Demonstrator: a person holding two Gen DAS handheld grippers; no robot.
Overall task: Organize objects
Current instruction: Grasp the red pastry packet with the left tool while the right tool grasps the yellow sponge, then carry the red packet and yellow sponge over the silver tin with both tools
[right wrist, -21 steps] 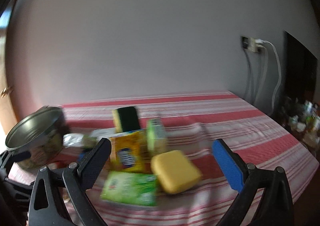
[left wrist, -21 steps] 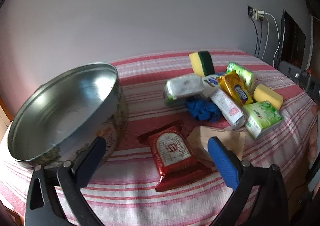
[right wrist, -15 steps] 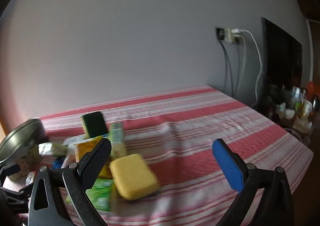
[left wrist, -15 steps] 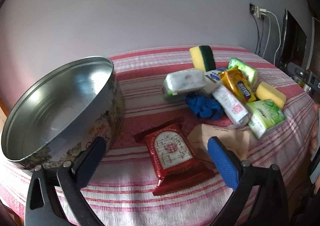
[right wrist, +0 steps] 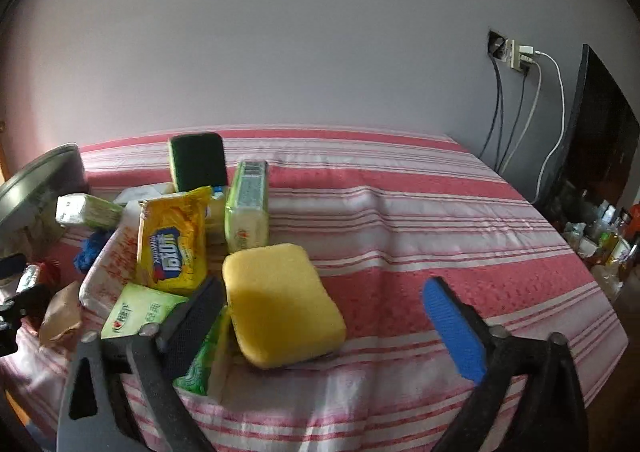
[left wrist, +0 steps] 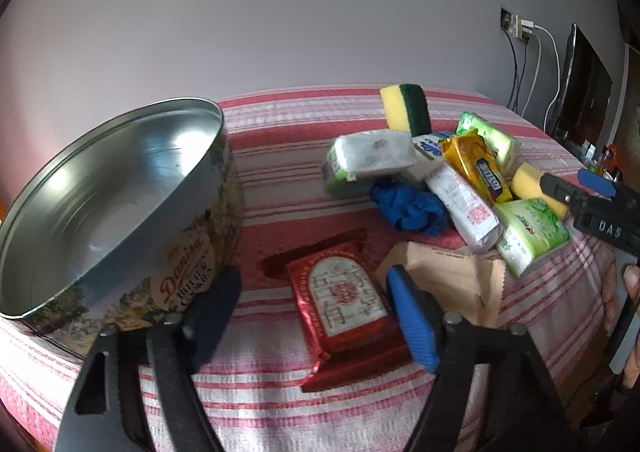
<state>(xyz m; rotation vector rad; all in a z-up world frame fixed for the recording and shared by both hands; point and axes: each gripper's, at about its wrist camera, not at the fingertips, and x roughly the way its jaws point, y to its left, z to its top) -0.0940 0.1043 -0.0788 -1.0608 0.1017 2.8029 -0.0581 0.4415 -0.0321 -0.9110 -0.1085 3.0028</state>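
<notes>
Jaws of left gripper (left wrist: 316,316) part open, nothing clamped; red foil snack packet (left wrist: 344,302) lies between them on red-and-white striped tablecloth (left wrist: 288,176). Jaws of right gripper (right wrist: 324,316) wide apart, empty; plain yellow sponge (right wrist: 280,302) between them, untouched. Round metal cookie tin (left wrist: 116,208) at left, open. Mixed packets, blue cloth (left wrist: 408,208), green-backed sponge (left wrist: 404,106) heaped centre-right.

Right gripper (right wrist: 320,316) wide open over a striped cloth (right wrist: 420,220), nothing gripped. Yellow sponge (right wrist: 280,304) between the fingers, beside a green tissue pack (right wrist: 138,316).
</notes>
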